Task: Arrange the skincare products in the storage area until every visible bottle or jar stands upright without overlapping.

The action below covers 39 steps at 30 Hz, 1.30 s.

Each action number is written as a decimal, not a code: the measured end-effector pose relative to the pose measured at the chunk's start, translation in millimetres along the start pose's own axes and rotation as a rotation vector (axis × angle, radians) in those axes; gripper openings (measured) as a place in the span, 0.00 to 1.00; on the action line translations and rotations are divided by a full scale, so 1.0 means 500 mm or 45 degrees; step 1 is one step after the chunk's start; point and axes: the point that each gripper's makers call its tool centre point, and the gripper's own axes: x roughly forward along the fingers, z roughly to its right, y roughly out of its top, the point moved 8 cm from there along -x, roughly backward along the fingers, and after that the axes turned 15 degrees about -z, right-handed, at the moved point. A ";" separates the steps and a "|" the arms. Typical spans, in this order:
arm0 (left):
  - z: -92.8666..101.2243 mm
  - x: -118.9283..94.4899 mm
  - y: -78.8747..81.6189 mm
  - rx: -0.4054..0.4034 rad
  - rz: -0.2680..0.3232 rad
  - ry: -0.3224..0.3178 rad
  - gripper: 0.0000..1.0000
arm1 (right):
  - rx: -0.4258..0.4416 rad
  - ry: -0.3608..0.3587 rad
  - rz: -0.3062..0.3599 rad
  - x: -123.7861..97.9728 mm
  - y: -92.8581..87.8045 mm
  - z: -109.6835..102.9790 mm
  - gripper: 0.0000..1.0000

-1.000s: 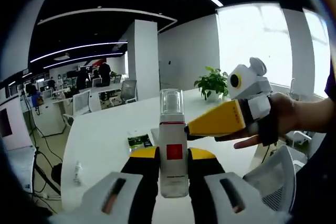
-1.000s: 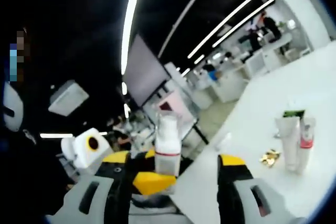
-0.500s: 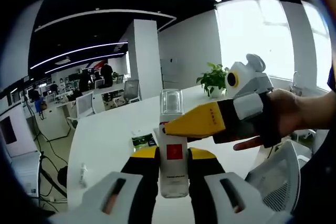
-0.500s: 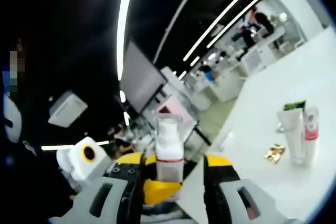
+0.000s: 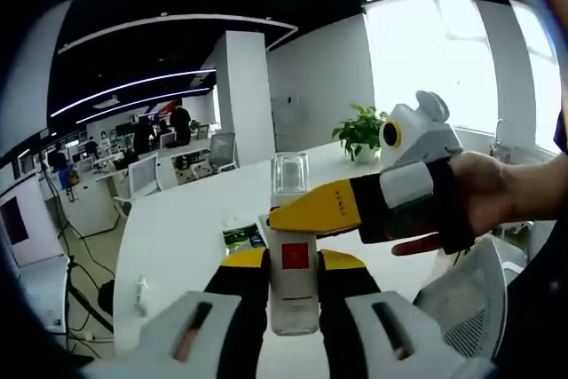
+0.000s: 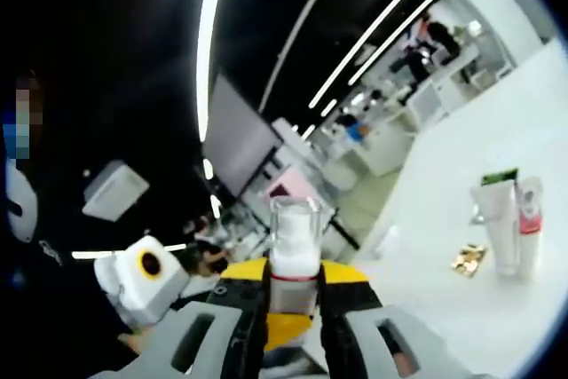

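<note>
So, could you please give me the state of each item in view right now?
Bottle: upright, clear cap on, held off the table by both claws.
Left claw: shut on the bottle's body.
Right claw: shut on the bottle's neck.
Two tubes: standing upright side by side on the table.
</note>
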 end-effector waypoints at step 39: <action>0.020 0.010 -0.035 -0.026 -0.097 -0.364 0.49 | -0.789 0.014 -0.216 -0.085 0.025 -0.034 0.13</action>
